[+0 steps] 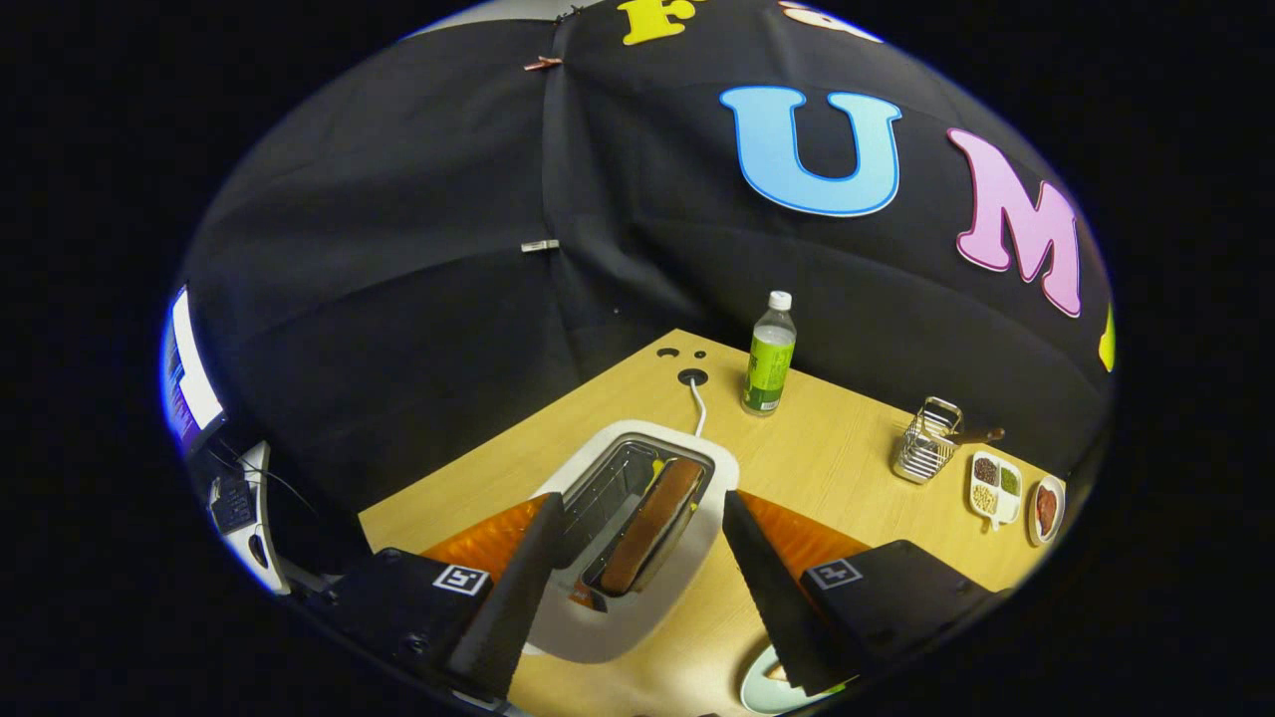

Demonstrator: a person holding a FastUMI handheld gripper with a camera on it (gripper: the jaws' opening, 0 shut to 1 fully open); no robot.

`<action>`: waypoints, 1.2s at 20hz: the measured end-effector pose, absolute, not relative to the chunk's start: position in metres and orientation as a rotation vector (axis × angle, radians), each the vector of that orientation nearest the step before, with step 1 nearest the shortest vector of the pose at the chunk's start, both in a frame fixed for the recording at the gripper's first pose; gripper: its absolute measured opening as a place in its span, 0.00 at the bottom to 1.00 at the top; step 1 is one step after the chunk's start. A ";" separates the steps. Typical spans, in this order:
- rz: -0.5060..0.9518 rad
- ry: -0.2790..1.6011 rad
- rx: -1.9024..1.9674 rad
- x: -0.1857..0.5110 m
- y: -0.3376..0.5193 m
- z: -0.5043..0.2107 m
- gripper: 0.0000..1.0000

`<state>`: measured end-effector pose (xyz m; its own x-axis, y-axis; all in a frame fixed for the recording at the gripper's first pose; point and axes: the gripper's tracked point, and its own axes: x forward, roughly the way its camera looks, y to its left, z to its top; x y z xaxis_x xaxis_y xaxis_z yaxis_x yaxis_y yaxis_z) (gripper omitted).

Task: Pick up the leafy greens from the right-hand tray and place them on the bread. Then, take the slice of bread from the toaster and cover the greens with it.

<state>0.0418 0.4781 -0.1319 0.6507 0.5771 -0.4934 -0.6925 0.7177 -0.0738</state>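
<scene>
A white toaster [610, 637] stands on the wooden table [827, 448], right between and under my fingers. A slice of bread [652, 523] sticks up from its right slot, while the left slot looks empty. My gripper [642, 518] hovers above the toaster, open, with one fingertip at each side of the slots and nothing held. A pale plate [762, 687] peeks out beneath my right finger; what lies on it is hidden.
A green-labelled bottle [769, 356] stands beyond the toaster, near a cable hole [692, 376] that takes the toaster's white cord. Off to the right are a wire basket [926, 441], a divided dish of beans [995, 487] and a small dish [1046, 508]. A monitor [189, 383] sits left of the table.
</scene>
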 end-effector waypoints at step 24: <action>0.593 0.527 -0.032 0.041 0.462 -0.064 0.13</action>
<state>0.0406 0.4617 -0.0644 0.7014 0.5248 -0.4824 -0.5409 0.8326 0.1193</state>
